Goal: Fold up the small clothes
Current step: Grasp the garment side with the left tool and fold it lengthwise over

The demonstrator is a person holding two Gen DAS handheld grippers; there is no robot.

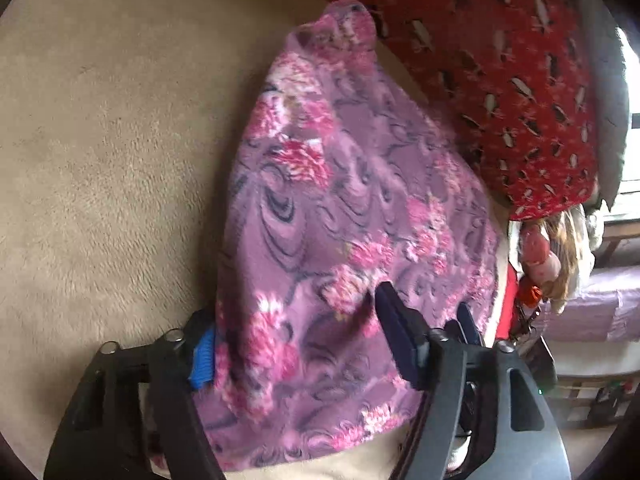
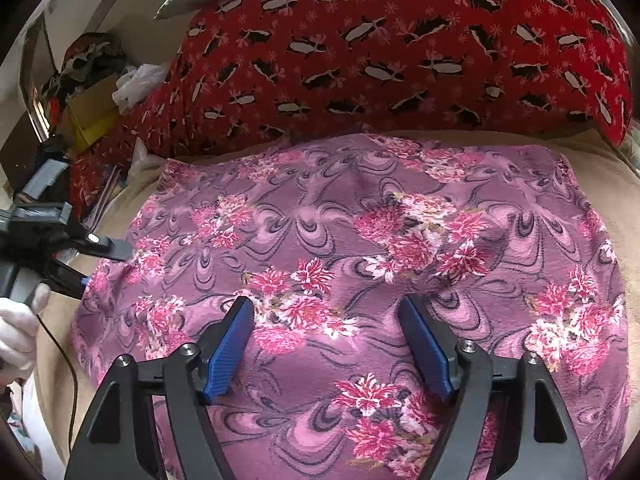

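beige bed cover carries our floral cloth; left claw straddles its near-left edge, jaws apart; right claw hovers spread over its middle.

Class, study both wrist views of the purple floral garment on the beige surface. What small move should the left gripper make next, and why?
Probably close the left gripper on the garment edge. The cloth's edge lies between its fingers, which look parted, so nothing is gripped. The right gripper hangs open over the middle of the flat cloth, so a fold likely starts from that left edge.
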